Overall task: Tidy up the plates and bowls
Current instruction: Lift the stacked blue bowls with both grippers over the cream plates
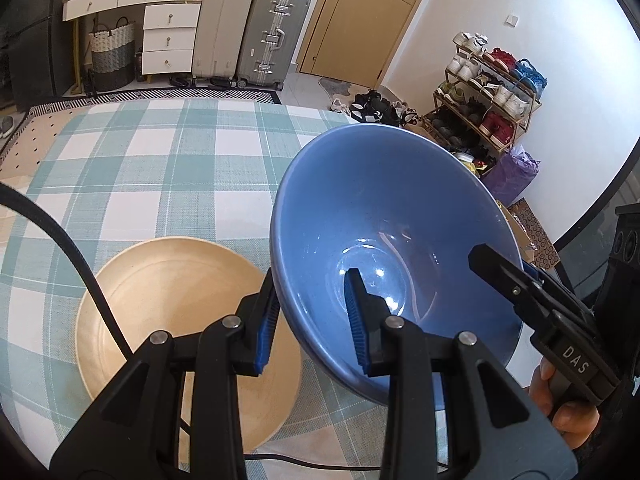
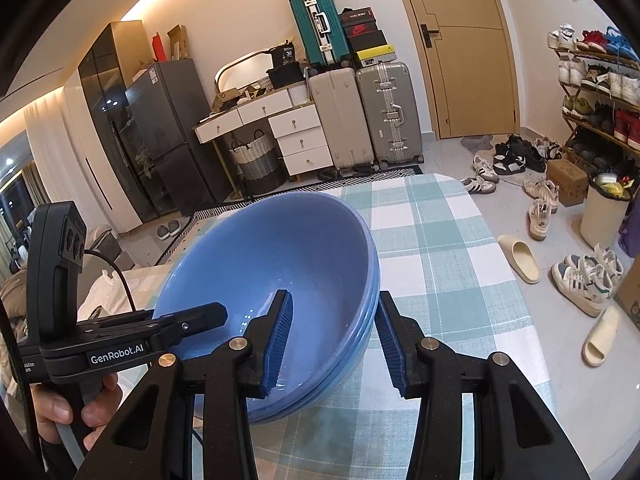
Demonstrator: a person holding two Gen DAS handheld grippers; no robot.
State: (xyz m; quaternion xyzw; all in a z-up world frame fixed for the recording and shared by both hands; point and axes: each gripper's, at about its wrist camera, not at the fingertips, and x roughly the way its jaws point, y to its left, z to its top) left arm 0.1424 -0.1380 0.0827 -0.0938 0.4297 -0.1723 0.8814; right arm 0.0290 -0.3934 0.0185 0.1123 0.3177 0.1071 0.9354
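Note:
A blue bowl (image 1: 384, 216) is tilted above the checked table, and it shows in the right wrist view (image 2: 280, 252) as the top of a stack of two or three blue bowls. My left gripper (image 1: 312, 328) straddles its left rim with one finger inside and one outside, jaws wide. My right gripper (image 2: 332, 344) straddles the opposite rim the same way, also with a gap to the wall. A beige plate (image 1: 168, 296) lies flat on the table, left of the bowl and under my left gripper.
The table (image 1: 160, 160) has a green and white checked cloth. A black cable (image 1: 80, 264) crosses the plate. Beyond the far edge stand suitcases (image 1: 256, 32), a white drawer unit (image 1: 168, 36) and a shoe rack (image 1: 488, 96); shoes and slippers lie on the floor at right (image 2: 520, 256).

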